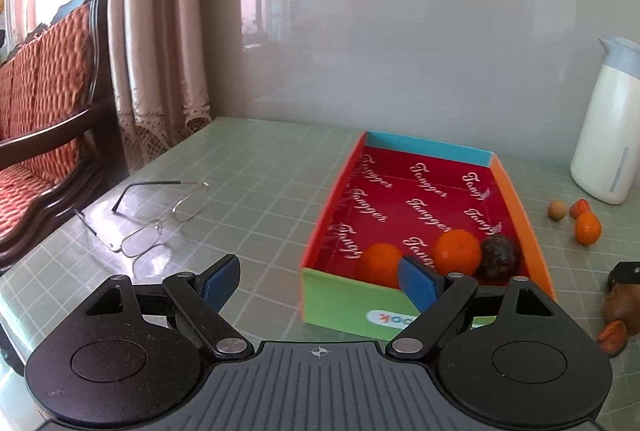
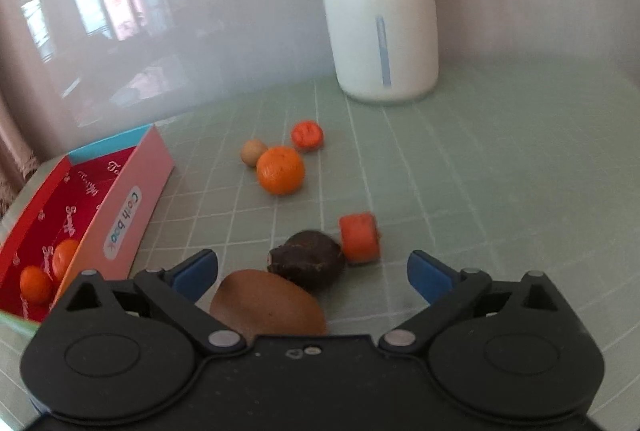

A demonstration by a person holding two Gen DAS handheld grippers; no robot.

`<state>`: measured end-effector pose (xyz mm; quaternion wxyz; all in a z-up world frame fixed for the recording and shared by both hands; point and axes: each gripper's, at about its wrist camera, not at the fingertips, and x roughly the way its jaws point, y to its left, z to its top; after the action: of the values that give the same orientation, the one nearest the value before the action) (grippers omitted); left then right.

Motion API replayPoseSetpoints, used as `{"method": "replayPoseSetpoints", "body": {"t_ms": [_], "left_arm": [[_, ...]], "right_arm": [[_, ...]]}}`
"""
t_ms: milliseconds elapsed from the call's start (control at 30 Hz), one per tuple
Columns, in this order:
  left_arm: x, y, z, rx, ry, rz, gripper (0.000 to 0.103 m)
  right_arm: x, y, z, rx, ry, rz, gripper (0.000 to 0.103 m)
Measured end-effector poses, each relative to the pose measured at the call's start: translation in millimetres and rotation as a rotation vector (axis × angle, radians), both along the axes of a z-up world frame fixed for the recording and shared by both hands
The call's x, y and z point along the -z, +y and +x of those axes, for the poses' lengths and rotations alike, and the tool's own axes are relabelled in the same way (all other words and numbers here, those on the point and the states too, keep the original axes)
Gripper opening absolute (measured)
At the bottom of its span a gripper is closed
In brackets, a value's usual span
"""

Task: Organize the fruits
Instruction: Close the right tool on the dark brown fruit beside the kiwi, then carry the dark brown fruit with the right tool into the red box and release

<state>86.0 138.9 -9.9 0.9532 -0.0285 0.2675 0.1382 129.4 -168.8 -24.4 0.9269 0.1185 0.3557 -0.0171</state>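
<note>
left gripper (image 1: 320,281) released, empty, hovering at box (image 1: 344,305) near wall, three fruits inside | right gripper (image 2: 312,271) released over kiwi (image 2: 268,305), right of box | risk: kiwi possibly touched dark fruit (image 2: 308,263), closing could knock it rolling

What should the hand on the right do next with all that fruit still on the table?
Probably ease the open right gripper down a little and close on the brown kiwi lying between its fingers. The kiwi is the nearest fruit outside the box, which already holds two oranges.
</note>
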Motion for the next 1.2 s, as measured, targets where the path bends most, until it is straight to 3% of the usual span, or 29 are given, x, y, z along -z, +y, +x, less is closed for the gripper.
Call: {"method": "replayPoseSetpoints", "body": {"t_ms": [100, 333, 400, 467, 600, 633, 667, 733, 800, 900, 967, 1200], "left_arm": [[1.0, 3.5, 1.3, -0.004, -0.001, -0.006, 0.086], [1.9, 6.1, 1.9, -0.001, -0.003, -0.006, 0.086], [1.9, 7.4, 2.5, -0.004, -0.004, -0.011, 0.086], [1.9, 7.5, 3.3, -0.002, -0.004, -0.015, 0.086], [1.7, 5.3, 4.1, 0.010, -0.005, -0.015, 0.086], [1.6, 5.2, 4.5, 0.013, -0.006, -0.017, 0.086], [1.1, 4.8, 4.5, 0.015, -0.009, -0.017, 0.086], [0.2, 3.6, 4.8, 0.019, -0.014, -0.017, 0.086], [-0.4, 2.9, 5.2, 0.022, -0.017, -0.020, 0.086], [-0.6, 2.1, 5.0, 0.024, -0.020, -0.022, 0.086], [-0.6, 2.0, 4.9, 0.024, -0.021, -0.022, 0.086], [0.4, 4.9, 4.6, 0.012, -0.012, -0.020, 0.086]], "right_arm": [[8.5, 0.5, 11.1, 0.018, 0.046, 0.033, 0.092], [7.5, 24.0, 26.9, -0.101, 0.051, -0.104, 0.060], [6.6, 34.0, 25.2, -0.124, 0.034, -0.158, 0.057], [6.0, 43.4, 22.1, -0.153, 0.004, -0.207, 0.042], [5.6, 50.3, 21.2, -0.182, -0.005, -0.240, 0.043], [5.4, 49.5, 20.9, -0.183, 0.007, -0.238, 0.049], [6.3, 48.5, 21.1, -0.182, 0.030, -0.242, 0.066], [7.0, 44.3, 17.2, -0.180, 0.035, -0.238, 0.078], [7.5, 42.1, 14.5, -0.196, 0.049, -0.241, 0.077], [10.7, 38.8, 13.4, -0.203, 0.050, -0.233, 0.066], [10.1, 40.4, 15.0, -0.202, 0.039, -0.232, 0.045], [8.5, 44.6, 19.0, -0.194, 0.030, -0.221, 0.044]]}}
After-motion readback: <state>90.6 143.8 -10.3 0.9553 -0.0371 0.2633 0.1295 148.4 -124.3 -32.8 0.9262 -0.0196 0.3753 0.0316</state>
